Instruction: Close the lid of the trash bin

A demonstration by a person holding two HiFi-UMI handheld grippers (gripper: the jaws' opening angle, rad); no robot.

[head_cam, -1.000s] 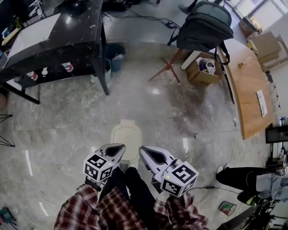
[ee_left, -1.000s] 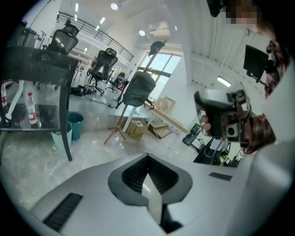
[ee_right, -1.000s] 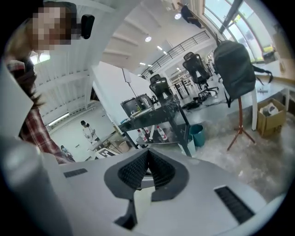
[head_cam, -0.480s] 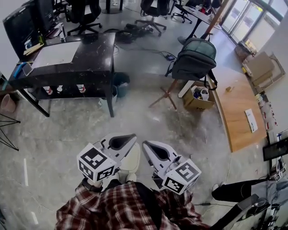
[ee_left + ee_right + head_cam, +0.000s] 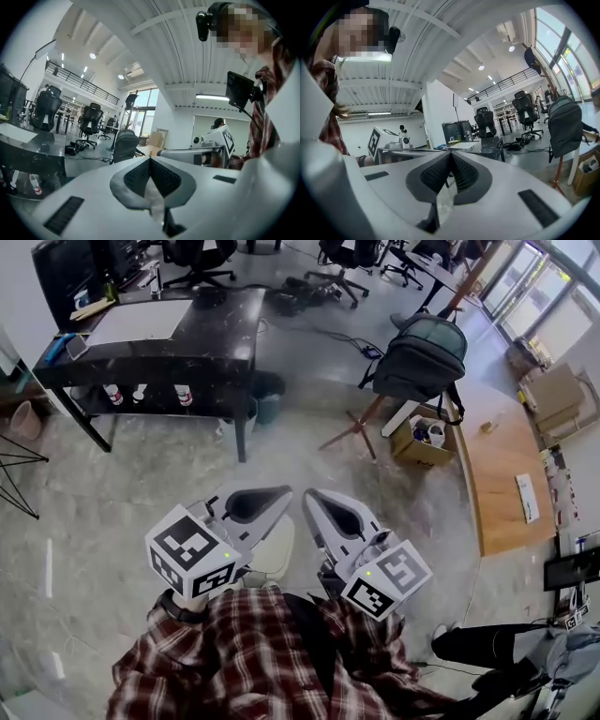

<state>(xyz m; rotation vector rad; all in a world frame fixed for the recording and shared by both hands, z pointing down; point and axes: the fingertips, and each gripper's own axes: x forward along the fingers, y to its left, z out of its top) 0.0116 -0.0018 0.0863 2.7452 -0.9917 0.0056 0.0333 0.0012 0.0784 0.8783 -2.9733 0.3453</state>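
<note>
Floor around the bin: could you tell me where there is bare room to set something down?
Bare floor lies between the table and the left hand-held gripper, and again between the right hand-held gripper and the wooden desk. It is crowded around the backpack and box, and at the bin by the grippers.

Cream plastic trash bin with rounded corners (image 5: 274, 556): stands at near centre of the scene, seen from straight above. Only the right strip of its top shows. The cream lid (image 5: 278, 546) looks flat and down there; the rest is hidden.
</note>
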